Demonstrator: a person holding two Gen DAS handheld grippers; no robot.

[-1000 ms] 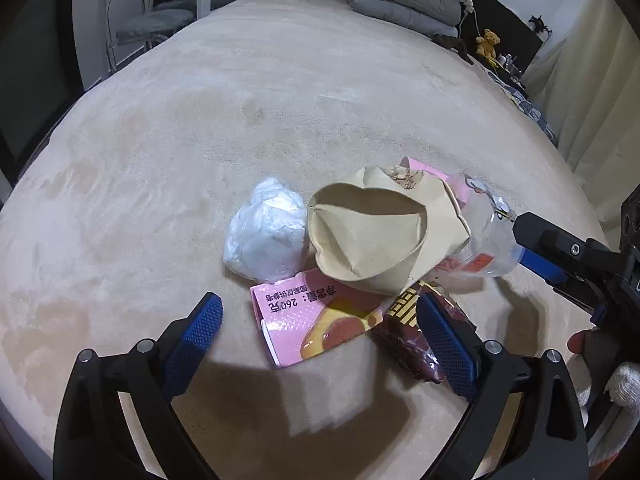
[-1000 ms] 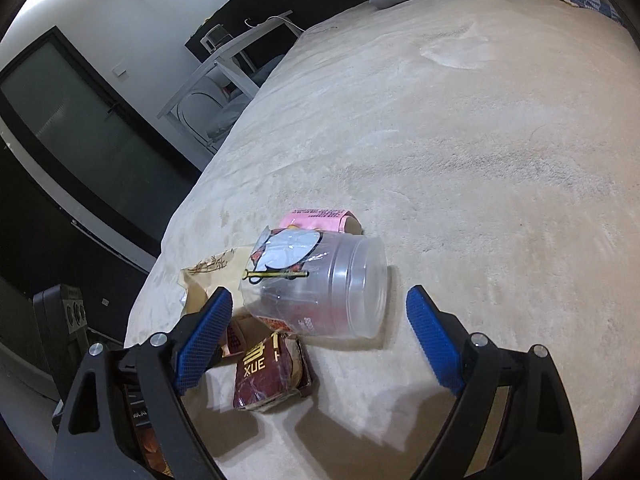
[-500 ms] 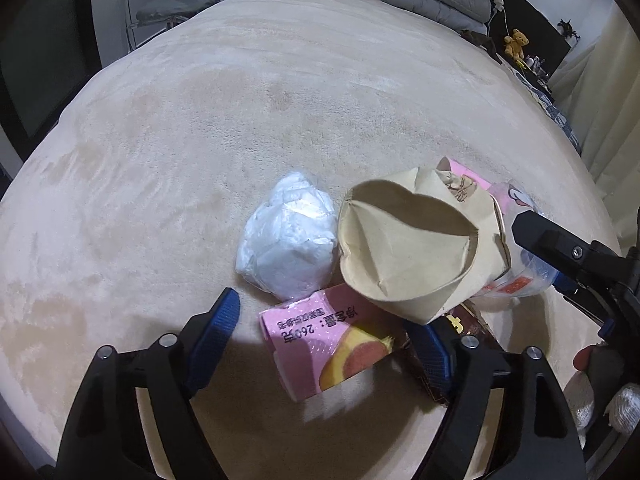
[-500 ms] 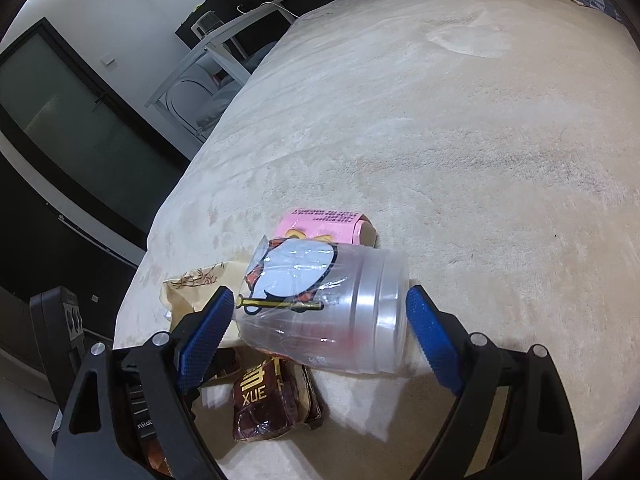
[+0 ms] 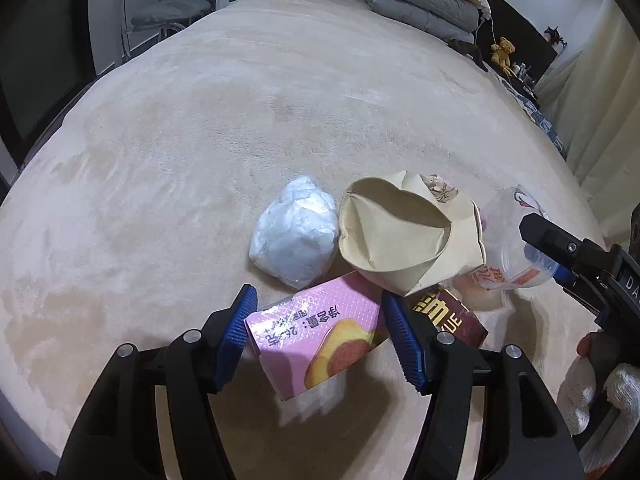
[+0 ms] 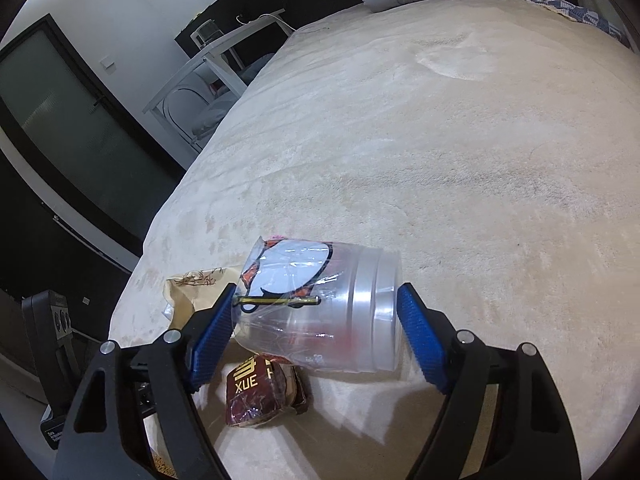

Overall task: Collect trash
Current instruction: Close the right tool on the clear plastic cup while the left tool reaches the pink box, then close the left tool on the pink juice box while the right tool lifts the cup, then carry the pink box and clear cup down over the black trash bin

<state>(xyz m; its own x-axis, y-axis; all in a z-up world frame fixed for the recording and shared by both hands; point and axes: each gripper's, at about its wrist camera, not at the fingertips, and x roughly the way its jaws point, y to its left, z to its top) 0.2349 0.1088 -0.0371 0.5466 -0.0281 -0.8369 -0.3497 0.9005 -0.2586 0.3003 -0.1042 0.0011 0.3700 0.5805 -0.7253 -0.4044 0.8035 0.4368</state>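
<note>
Trash lies in a pile on a beige plush bed cover. My left gripper (image 5: 320,338) is shut on a pink drink carton (image 5: 316,338), its blue pads against both sides. Beyond it lie a white crumpled plastic bag (image 5: 294,232), a tan paper bag (image 5: 404,232) and a dark red snack wrapper (image 5: 448,316). My right gripper (image 6: 316,336) is shut on a clear plastic cup (image 6: 320,312) lying on its side, pads touching its two ends. The cup (image 5: 508,244) and the right gripper also show at the right of the left wrist view. The wrapper (image 6: 260,392) lies below the cup.
The bed cover (image 5: 240,120) stretches far ahead. Folded grey bedding (image 5: 424,8) is stacked at the far end. A white chair (image 5: 172,12) stands off the bed's left side. A small teddy bear (image 5: 504,50) and curtains (image 5: 600,92) are at the far right.
Both grippers moved forward and closed: the left jaws came in on the pink carton, the right jaws came in on the clear cup, which now looks lifted and tilted.
</note>
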